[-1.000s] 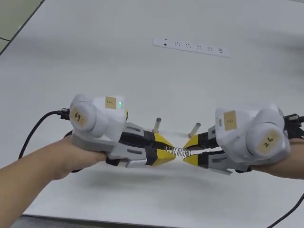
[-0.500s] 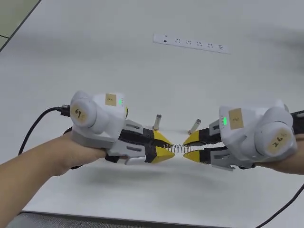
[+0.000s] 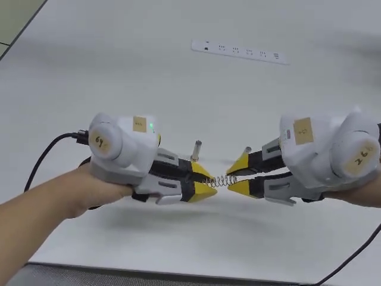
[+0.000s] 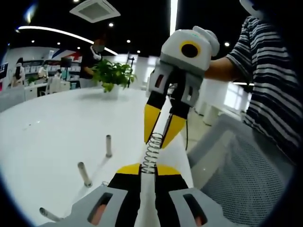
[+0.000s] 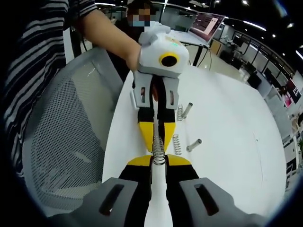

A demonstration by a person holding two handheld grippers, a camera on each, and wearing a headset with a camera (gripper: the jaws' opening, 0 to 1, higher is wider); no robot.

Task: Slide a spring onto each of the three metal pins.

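The flat white workbench is spreading across the frame. At lower centre, the white-and-yellow left gripper and the matching right gripper are meeting tip to tip. A long white power strip is lying at upper centre. A grey metal pin is standing upright just above the tips. Both pairs of jaws are pinching one small coiled wire spring, holding it off the bench.
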